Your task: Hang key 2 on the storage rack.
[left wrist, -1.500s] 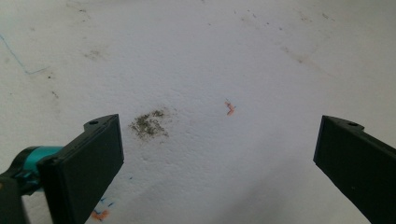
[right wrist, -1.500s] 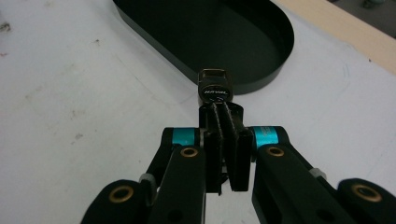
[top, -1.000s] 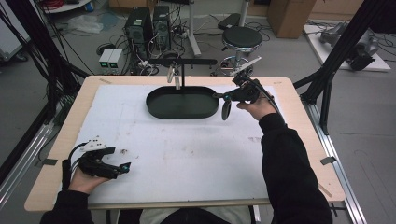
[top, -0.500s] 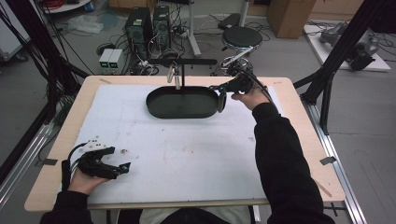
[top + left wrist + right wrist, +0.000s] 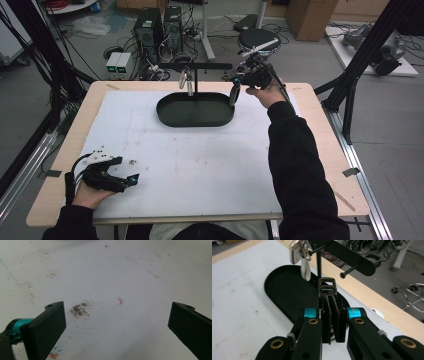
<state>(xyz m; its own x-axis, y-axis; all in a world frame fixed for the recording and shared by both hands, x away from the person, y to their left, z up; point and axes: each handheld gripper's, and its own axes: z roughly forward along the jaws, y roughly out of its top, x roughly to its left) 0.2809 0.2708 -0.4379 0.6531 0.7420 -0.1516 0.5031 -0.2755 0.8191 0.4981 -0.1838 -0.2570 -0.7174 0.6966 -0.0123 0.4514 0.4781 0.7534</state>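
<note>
Spanning wooden table [image 5: 320,150], smudged white mat [image 5: 200,160], cable-strewn grey floor [image 5: 310,55]

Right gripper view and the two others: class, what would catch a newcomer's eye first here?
The right gripper, its jaws shut on a dark key fob, held over the right end of the black oval tray. Behind it a T-shaped stand has keys hanging from a peg. The left gripper rests open on the white mat.

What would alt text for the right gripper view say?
The right gripper is shut on a black key fob with a metal loop, above a black oval tray. Beyond it, keys hang from a black T-shaped stand.
</note>
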